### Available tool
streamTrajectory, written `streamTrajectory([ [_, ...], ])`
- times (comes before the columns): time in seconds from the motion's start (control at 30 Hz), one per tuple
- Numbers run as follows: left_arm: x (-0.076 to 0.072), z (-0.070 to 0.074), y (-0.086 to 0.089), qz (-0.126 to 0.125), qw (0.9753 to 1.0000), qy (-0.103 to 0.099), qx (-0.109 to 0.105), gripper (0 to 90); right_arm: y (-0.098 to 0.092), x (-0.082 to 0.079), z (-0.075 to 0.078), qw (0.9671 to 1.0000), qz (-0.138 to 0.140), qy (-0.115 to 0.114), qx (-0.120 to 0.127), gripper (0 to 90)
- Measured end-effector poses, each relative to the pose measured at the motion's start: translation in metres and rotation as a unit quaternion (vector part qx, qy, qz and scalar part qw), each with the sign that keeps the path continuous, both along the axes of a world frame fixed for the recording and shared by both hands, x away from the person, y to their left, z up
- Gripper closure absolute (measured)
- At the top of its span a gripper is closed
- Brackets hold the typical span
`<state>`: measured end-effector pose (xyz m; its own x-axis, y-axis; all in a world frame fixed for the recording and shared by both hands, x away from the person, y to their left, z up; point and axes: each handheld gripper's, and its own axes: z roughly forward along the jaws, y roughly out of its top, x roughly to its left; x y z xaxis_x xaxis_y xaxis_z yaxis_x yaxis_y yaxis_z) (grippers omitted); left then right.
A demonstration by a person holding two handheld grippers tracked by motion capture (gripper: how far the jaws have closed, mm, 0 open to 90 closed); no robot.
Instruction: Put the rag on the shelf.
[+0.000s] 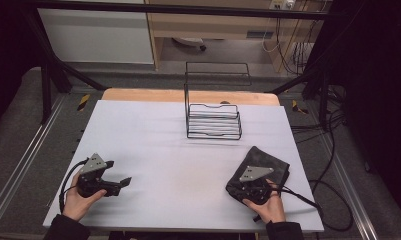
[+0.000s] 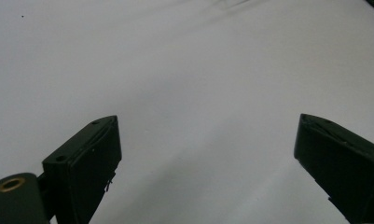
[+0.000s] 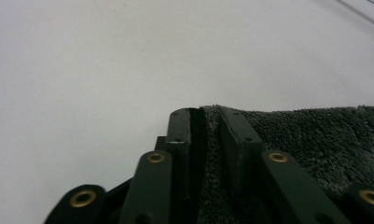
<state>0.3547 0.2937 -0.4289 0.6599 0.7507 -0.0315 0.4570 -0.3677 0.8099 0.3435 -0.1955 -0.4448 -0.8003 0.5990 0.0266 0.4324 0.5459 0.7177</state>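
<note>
A white table [image 1: 178, 165] is standing inside a dark metal frame, and near its far edge a black wire rack [image 1: 213, 120] is waiting, well apart from both hands. The dark towel [image 1: 265, 165] is lying crumpled at the near right part of the table, and the right gripper [image 1: 252, 189] is sitting on its near edge. In the right gripper view the jaws are standing almost closed, with a fold of the towel [image 3: 315, 140] pinched between them. The left gripper [image 1: 119, 185] is resting low over the bare table at the near left, and its jaws are standing wide apart with nothing between them, as the left gripper view is showing [image 2: 208, 163]. I am judging that the person is taking the towel by one edge, perhaps for spreading or folding. To do this well, the right hand should be keeping the pinch firm and lifting slowly, so the cloth is not slipping out, while the left gripper is coming over to catch a second corner.
</note>
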Motion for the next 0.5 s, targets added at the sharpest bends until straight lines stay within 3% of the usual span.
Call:
streamTrajectory([
  [0.07,0.000,0.000,0.000,0.000,1.0000,0.000,0.000,7.4,-0.001,0.001,0.000,1.0000,-0.004,0.000,0.000,82.8],
  [0.23,0.000,0.000,0.000,-0.001,1.0000,0.001,0.001,7.4,-0.002,0.002,0.001,1.0000,-0.002,0.004,0.000,83.0],
  [0.43,0.000,0.000,-0.001,0.000,1.0000,0.001,0.003,7.4,-0.004,-0.005,0.004,1.0000,0.000,0.003,0.007,66.5],
  [0.5,-0.001,0.000,-0.001,0.000,1.0000,0.001,0.003,7.4,-0.004,-0.008,0.003,1.0000,0.002,-0.006,0.000,64.5],
])
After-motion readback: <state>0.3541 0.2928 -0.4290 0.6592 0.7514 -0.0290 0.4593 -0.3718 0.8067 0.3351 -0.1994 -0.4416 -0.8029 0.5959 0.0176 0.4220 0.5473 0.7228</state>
